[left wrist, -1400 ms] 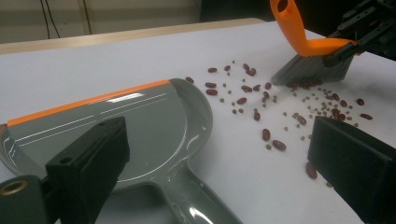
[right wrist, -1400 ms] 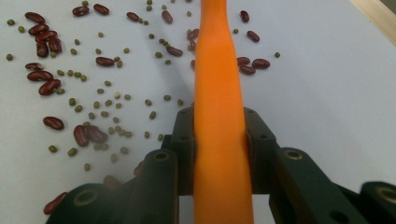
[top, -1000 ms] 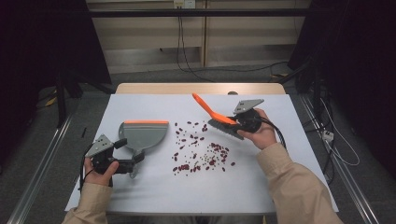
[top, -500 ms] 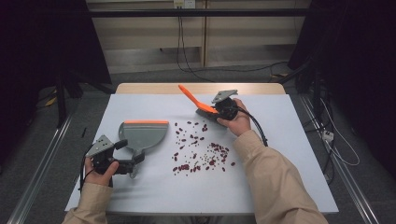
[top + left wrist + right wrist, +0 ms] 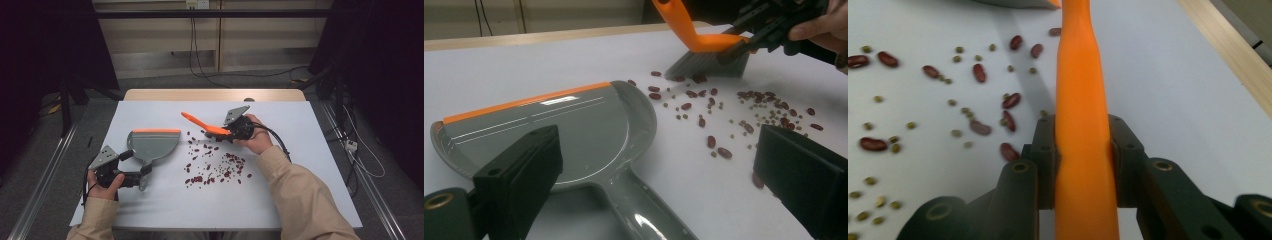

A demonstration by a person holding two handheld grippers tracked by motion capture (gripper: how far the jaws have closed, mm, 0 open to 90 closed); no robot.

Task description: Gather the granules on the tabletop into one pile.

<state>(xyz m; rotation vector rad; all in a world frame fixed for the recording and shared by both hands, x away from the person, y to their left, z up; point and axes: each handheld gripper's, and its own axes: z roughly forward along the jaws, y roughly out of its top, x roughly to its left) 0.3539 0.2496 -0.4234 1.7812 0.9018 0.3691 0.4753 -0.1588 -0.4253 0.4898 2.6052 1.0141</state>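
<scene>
We see the dustpan [image 5: 152, 144] lying left of the scattered beans [image 5: 215, 165] on the table [image 5: 310, 150], the brush [image 5: 205, 126] at their far edge.

A white table [image 5: 165, 210] with a wooden edge at the top fills the middle of the high view. A grey dustpan [image 5: 152, 145] with an orange lip lies flat at its left. Red beans [image 5: 212, 167] and tiny green ones [image 5: 769, 116] are scattered in the center.
</scene>
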